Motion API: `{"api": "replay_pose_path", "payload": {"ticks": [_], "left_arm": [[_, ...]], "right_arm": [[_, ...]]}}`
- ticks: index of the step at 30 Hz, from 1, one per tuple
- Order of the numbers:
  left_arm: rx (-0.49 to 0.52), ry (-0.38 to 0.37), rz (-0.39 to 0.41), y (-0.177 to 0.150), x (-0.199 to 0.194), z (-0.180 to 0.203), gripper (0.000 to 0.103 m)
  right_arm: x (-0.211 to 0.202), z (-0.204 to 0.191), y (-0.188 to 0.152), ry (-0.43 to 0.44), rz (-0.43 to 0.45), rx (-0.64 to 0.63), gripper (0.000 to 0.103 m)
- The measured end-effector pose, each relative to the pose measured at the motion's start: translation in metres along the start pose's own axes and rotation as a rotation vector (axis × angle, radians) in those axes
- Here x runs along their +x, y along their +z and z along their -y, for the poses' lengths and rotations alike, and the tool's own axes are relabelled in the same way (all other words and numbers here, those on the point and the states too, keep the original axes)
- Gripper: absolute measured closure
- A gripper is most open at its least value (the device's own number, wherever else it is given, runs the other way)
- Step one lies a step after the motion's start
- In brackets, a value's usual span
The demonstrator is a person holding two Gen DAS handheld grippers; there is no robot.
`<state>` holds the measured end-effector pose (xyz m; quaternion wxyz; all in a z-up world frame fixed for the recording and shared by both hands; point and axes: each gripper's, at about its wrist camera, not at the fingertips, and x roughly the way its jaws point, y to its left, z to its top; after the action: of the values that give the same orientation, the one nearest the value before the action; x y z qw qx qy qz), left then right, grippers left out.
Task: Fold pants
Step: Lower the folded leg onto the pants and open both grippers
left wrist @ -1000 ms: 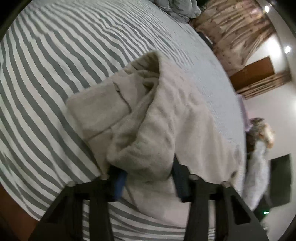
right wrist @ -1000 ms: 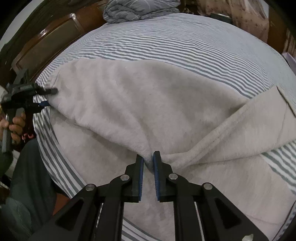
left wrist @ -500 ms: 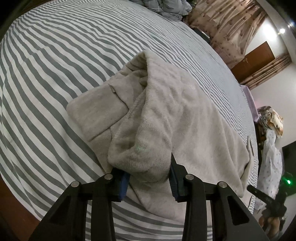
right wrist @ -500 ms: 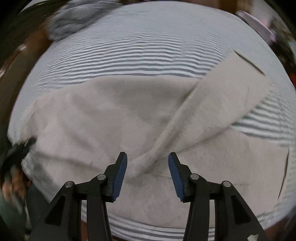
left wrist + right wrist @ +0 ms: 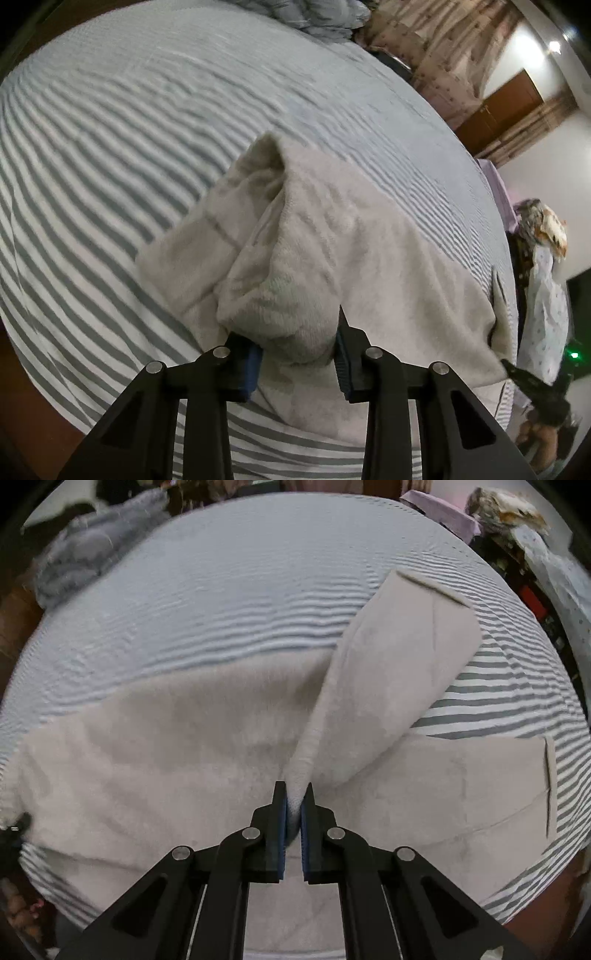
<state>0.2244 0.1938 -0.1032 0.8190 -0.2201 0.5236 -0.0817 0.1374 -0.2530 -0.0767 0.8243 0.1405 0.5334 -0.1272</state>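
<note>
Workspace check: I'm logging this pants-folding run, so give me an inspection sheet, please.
Surface: bed with a grey-and-white striped sheet.
Job's things: beige fleece pants spread on the sheet, one leg angled away from the other, waist end bunched.
Clutter: grey blanket heaped at the far end of the bed.
Grippers: left gripper closing on the bunched waist end; right gripper shut on a raised fold where the legs meet.
Cables: nothing seen.
Surroundings: curtains, a wooden door, clothes piled beside the bed.
</note>
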Motion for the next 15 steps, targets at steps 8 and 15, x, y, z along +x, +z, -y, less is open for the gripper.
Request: {"api": "replay_pose_path", "payload": {"ticks": [8, 15], "left_arm": [[0.105, -0.01, -0.002, 0.045, -0.029, 0.005, 0.07], [0.184, 0.049, -0.106, 0.034, -0.014, -0.017, 0.07]], "right_arm": [[-0.043, 0.004, -0.036, 0.128, 0.021, 0.111, 0.099], [-0.01, 0.005, -0.096, 0.121, -0.071, 0.161, 0.099]]}}
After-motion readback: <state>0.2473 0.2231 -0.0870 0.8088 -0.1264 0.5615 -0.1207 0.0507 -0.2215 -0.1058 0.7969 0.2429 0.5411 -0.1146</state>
